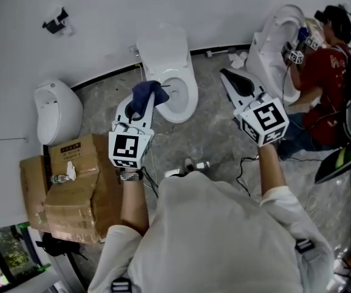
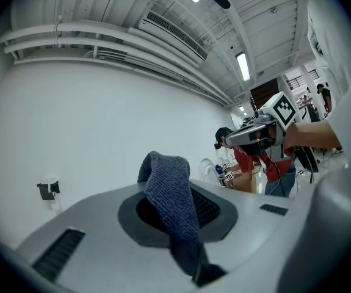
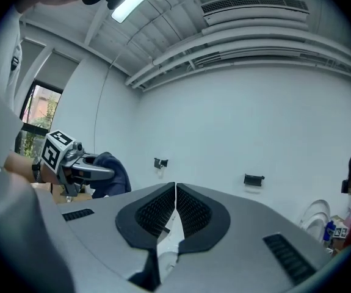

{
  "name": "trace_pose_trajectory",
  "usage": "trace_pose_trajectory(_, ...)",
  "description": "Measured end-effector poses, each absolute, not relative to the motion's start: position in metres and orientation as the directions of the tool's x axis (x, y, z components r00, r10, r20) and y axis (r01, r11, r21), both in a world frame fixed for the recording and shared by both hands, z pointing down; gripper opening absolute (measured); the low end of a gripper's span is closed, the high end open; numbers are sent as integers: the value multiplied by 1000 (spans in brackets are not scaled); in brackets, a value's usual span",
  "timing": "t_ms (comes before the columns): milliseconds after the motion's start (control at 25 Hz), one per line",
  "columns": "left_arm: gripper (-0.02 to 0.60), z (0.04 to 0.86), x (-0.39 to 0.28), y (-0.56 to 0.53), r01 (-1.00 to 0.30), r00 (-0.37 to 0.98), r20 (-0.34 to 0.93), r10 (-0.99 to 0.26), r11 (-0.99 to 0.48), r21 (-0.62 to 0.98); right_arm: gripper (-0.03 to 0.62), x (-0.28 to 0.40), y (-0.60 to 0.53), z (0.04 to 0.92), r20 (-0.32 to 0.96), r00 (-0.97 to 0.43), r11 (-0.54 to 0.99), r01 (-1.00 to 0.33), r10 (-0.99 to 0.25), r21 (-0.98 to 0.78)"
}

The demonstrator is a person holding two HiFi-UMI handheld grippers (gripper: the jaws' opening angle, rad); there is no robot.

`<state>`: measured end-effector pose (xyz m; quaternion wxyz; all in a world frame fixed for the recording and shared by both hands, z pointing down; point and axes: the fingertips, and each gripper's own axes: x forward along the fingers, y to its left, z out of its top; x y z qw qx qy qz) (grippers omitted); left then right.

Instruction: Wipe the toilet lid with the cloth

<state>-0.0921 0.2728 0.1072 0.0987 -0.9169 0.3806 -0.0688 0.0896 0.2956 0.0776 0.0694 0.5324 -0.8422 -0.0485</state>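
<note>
My left gripper (image 1: 146, 107) is clamped on the one blue cloth (image 1: 144, 94), which bunches up out of the jaws beside the toilet bowl (image 1: 184, 99), short of the raised lid (image 1: 163, 46). My right gripper (image 1: 226, 76) is closed and empty. I count two toilets, the second toilet (image 1: 273, 47) at the right.

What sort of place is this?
Likely a workshop or test hall, not a real bathroom: a toilet and a second toilet stand on an open floor, with cardboard boxes and loose cables nearby.
</note>
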Motion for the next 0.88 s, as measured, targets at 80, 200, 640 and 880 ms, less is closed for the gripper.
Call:
trace_pose_trajectory(80, 43, 110, -91, 258, -683, 702, 54, -710, -693, -229, 31, 90, 280, 80, 71, -421, 427, -891, -904, 154)
trace_pose_trajectory(200, 43, 115, -91, 238, -684, 702, 59, -710, -694, -223, 31, 90, 259, 85, 78, -420, 427, -890, -904, 158)
trace_pose_trajectory(640, 43, 123, -102, 179, -679, 706, 72, -704, -703, -212, 31, 83, 199, 88, 75, -393, 400, -905, -917, 143)
trace_pose_trajectory(880, 44, 131, -99, 152, -684, 697, 89, -712, -697, -215, 31, 91, 172, 95, 82, -393, 401, -908, -916, 125)
